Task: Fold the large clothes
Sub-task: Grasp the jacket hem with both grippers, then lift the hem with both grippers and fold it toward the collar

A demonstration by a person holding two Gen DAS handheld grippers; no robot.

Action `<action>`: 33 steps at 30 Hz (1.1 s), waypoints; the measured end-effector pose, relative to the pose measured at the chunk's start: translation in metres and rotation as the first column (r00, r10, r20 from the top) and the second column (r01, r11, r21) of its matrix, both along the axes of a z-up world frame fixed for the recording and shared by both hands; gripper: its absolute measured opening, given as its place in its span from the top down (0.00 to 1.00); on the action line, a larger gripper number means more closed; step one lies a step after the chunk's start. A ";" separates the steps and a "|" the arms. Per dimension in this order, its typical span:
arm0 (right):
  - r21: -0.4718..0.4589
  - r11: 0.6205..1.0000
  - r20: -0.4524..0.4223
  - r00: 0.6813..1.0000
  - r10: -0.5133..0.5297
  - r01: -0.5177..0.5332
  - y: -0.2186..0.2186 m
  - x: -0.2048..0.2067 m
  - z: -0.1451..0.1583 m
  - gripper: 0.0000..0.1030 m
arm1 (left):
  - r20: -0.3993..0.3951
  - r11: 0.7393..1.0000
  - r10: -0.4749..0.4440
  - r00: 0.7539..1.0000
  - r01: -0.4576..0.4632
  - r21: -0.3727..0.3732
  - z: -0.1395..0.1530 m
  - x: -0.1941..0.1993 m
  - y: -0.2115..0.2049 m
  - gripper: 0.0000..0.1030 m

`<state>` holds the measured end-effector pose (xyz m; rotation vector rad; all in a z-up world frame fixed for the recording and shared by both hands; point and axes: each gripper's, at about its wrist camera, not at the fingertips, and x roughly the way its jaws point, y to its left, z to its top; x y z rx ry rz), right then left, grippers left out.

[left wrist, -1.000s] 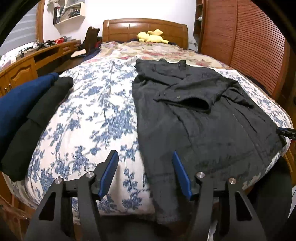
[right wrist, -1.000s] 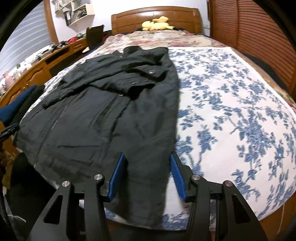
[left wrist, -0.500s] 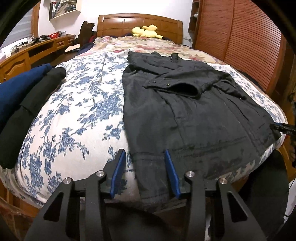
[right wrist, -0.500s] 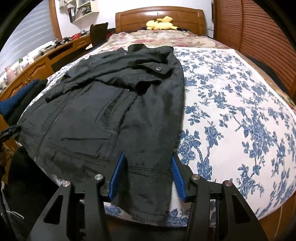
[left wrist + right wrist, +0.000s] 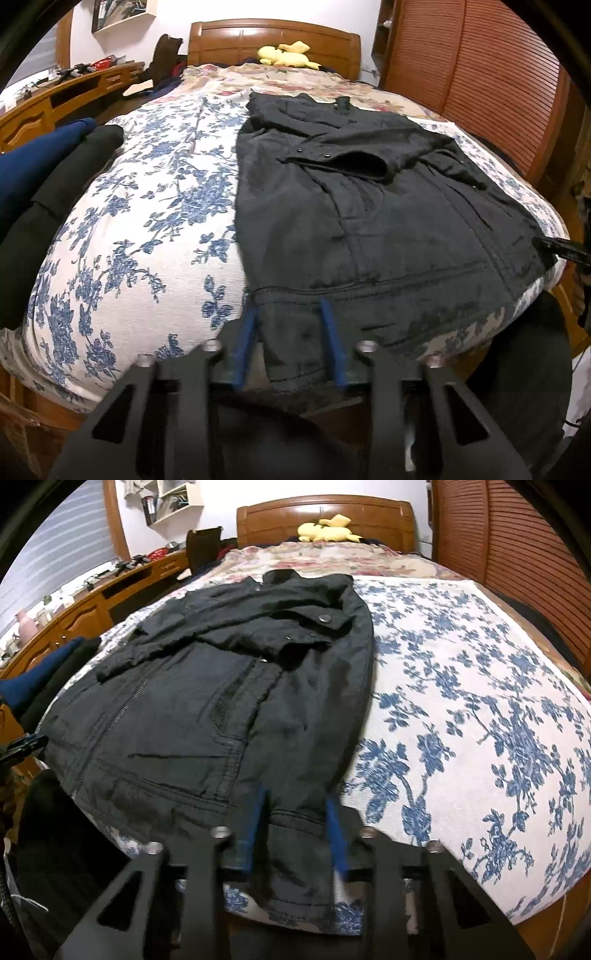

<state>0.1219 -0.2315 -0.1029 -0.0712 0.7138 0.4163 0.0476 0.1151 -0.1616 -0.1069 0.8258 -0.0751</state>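
Note:
A black jacket (image 5: 369,221) (image 5: 221,701) lies flat on the blue-flowered bedcover (image 5: 147,240) (image 5: 461,701), collar toward the headboard, one sleeve folded across the chest. My left gripper (image 5: 289,306) is at the hem's left corner. Its jaws are closing with the hem between the blue pads (image 5: 248,332), and the cloth there still lies flat. My right gripper (image 5: 295,795) is at the hem's right corner, its jaws also closing around the hem. Each gripper's tip shows at the edge of the other's view.
Folded blue and black clothes (image 5: 37,192) (image 5: 33,679) are stacked at the bed's left edge. A yellow plush toy (image 5: 284,55) lies at the wooden headboard. A wooden desk (image 5: 74,96) runs along the left, and slatted wardrobe doors (image 5: 498,74) stand on the right.
Both grippers have pushed forward onto the jacket's hem and their jaws have narrowed around it. The jacket itself has not shifted.

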 end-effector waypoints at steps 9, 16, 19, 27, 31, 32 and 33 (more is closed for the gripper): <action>0.131 0.990 0.139 0.990 0.035 -0.053 -0.010 -0.015 0.057 0.93 | 0.146 1.000 -0.017 0.989 0.016 0.006 0.079 -0.005 -0.005 0.96; 0.159 0.983 0.273 0.961 0.043 -0.089 -0.024 -0.053 0.123 0.94 | 0.308 1.000 -0.018 0.951 0.013 0.019 0.170 -0.014 -0.007 0.96; 0.176 0.980 0.336 0.942 0.027 -0.091 -0.037 -0.074 0.149 0.94 | 0.349 0.998 -0.018 0.937 -0.001 0.055 0.198 -0.021 -0.006 0.96; 0.138 0.984 0.460 0.887 0.037 -0.113 -0.058 -0.144 0.196 0.94 | 0.470 0.997 -0.048 0.881 0.017 0.069 0.254 -0.063 -0.015 0.96; 0.143 0.983 0.513 0.858 0.022 -0.111 -0.069 -0.181 0.205 0.94 | 0.536 0.998 -0.057 0.843 0.027 0.064 0.280 -0.090 -0.020 0.96; 0.149 0.982 0.524 0.851 0.019 -0.113 -0.073 -0.188 0.208 0.94 | 0.543 0.998 -0.058 0.838 0.028 0.063 0.284 -0.092 -0.020 0.96; 0.156 0.981 0.530 0.848 0.015 -0.115 -0.075 -0.193 0.207 0.94 | 0.551 0.997 -0.060 0.833 0.020 0.078 0.287 -0.094 -0.021 0.96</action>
